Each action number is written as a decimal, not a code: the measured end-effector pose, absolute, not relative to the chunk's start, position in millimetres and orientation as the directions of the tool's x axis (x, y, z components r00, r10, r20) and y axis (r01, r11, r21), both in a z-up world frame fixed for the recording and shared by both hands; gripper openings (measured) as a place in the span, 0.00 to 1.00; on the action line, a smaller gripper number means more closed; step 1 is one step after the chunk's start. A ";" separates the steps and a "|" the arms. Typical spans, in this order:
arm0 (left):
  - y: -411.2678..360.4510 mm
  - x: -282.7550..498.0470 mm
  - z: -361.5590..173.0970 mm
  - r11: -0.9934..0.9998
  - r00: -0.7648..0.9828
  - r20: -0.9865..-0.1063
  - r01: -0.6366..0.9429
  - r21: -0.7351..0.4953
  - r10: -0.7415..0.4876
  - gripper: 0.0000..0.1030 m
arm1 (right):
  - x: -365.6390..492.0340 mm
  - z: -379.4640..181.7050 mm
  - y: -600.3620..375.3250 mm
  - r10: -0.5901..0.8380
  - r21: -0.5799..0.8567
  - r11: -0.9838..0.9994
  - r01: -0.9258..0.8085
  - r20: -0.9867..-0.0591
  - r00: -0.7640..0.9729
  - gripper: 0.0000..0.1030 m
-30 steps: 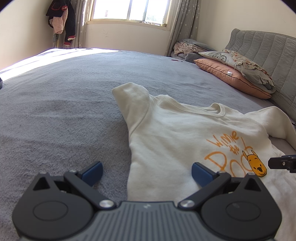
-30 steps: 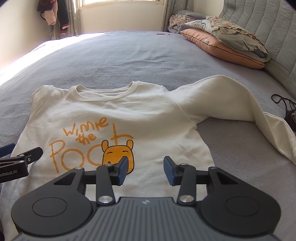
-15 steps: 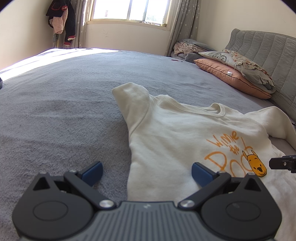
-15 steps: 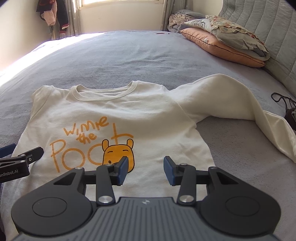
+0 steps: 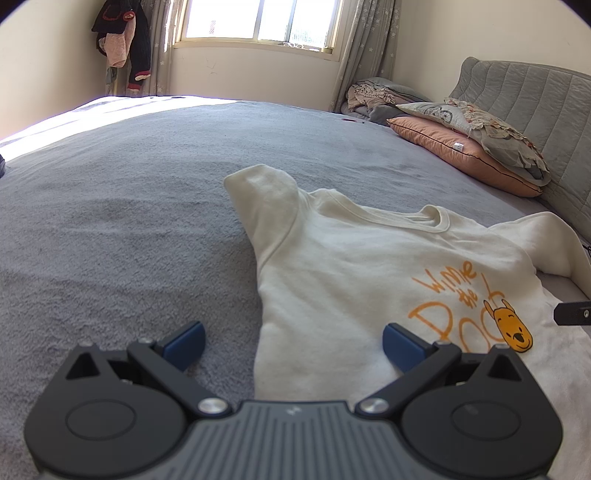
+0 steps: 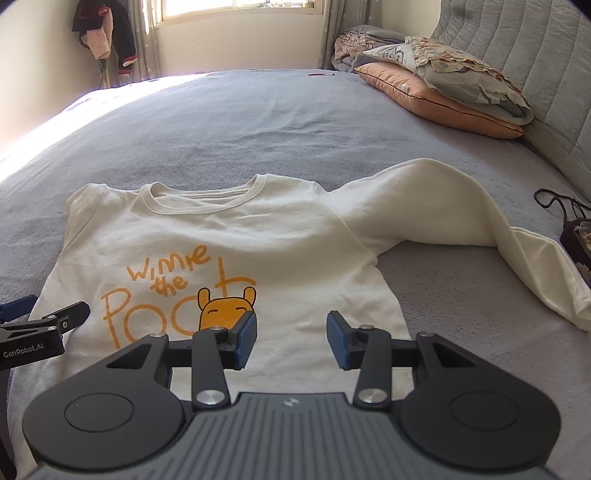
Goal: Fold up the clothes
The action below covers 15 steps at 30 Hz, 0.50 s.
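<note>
1. Two risks, I judge: the cream long-sleeved cotton sweatshirt with orange print (image 6: 229,251) could bunch if only its top layer is pinched, and its long sleeve (image 6: 461,214), sprawled beside the body toward the orange pillow (image 6: 436,96), could drag.
2. It lies flat, print up, on the grey fleece bedspread (image 5: 122,221); its collar-to-hem axis points its collar at the window (image 5: 258,22).
3. Left gripper (image 5: 291,341) gapes wide over the sweatshirt's edge; right gripper (image 6: 291,339) hovers part-spread above the hem, both empty.
</note>
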<state>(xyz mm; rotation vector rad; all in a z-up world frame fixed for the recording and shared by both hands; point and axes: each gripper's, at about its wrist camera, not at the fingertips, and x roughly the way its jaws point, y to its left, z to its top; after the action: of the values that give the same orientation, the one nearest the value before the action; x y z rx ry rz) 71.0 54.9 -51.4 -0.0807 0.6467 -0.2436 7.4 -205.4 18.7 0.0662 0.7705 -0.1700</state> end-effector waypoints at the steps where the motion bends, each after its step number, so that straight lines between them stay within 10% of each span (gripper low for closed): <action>1: 54.8 71.0 -51.4 0.968 0.771 -0.586 0.199 -0.150 -0.250 1.00 | 7.2 19.4 -206.4 -0.129 -0.001 0.984 0.179 -0.697 0.705 0.43; 15: 54.9 70.9 -51.4 0.968 0.771 -0.586 0.199 -0.150 -0.250 1.00 | 5.0 27.4 -218.0 -0.131 0.012 0.981 0.193 -0.692 0.710 0.44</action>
<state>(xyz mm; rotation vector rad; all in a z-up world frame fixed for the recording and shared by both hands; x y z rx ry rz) 70.9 54.9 -51.4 -0.0807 0.6467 -0.2437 5.0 -218.0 27.4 0.0853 0.7602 -0.1801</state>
